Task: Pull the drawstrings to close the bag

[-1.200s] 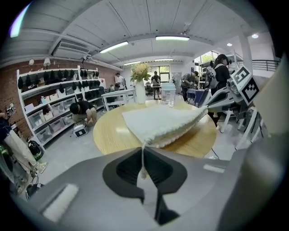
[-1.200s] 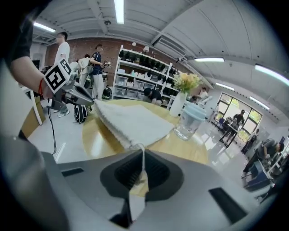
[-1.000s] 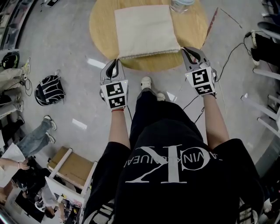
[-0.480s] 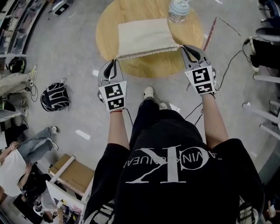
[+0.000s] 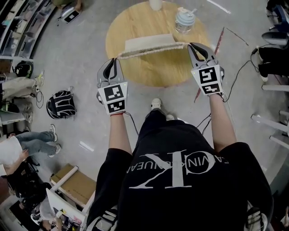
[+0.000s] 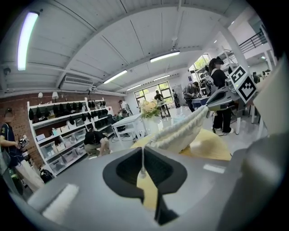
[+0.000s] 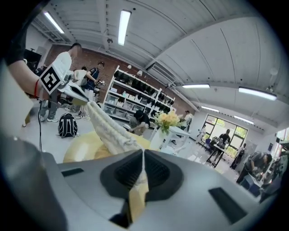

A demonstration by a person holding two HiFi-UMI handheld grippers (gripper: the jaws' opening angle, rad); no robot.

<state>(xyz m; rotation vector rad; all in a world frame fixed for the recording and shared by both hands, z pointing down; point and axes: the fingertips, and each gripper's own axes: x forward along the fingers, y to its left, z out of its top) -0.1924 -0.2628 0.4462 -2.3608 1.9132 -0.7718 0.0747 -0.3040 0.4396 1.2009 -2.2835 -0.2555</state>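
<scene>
A cream cloth drawstring bag (image 5: 149,43) hangs over the round wooden table (image 5: 140,70), its gathered mouth stretched between my two grippers. My left gripper (image 5: 118,58) is shut on the thin white drawstring (image 6: 142,159) at the bag's left corner. My right gripper (image 5: 191,45) is shut on the drawstring (image 7: 143,163) at the right corner. In the left gripper view the puckered mouth (image 6: 180,131) runs off to the right gripper (image 6: 224,95). In the right gripper view the puckered mouth (image 7: 109,127) leads to the left gripper (image 7: 68,91). The bag's lower part is hidden behind its top edge.
A clear plastic bottle (image 5: 184,20) stands on the table's far side beside a white object (image 5: 156,3). A black backpack (image 5: 61,103) lies on the floor at left, cables (image 5: 235,63) at right, a wooden box (image 5: 74,173) behind me. People stand nearby.
Both grippers have risen, carrying the bag's mouth with them. The bag went from lying flat on the table to hanging, seen nearly edge on. The jaws stayed shut.
</scene>
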